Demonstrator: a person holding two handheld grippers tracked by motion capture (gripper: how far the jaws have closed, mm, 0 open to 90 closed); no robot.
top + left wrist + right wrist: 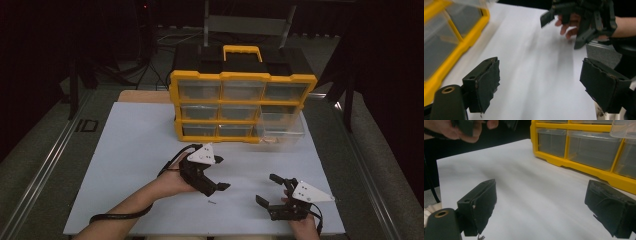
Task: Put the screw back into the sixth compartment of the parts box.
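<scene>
We seem to be in a lab or workshop. A yellow parts cabinet (242, 106) with clear little drawers stands on a white table (135, 150). Behind the cabinet we see dark curtains (60, 30), cables (160, 37) on the floor and metal frame legs (74, 85) left of it.

The room is dim; only the white table (150, 150) is lit, from above. The high view is soft and grainy. Gripper views blur at the hand (569, 25) and smear shadows across the table.
</scene>
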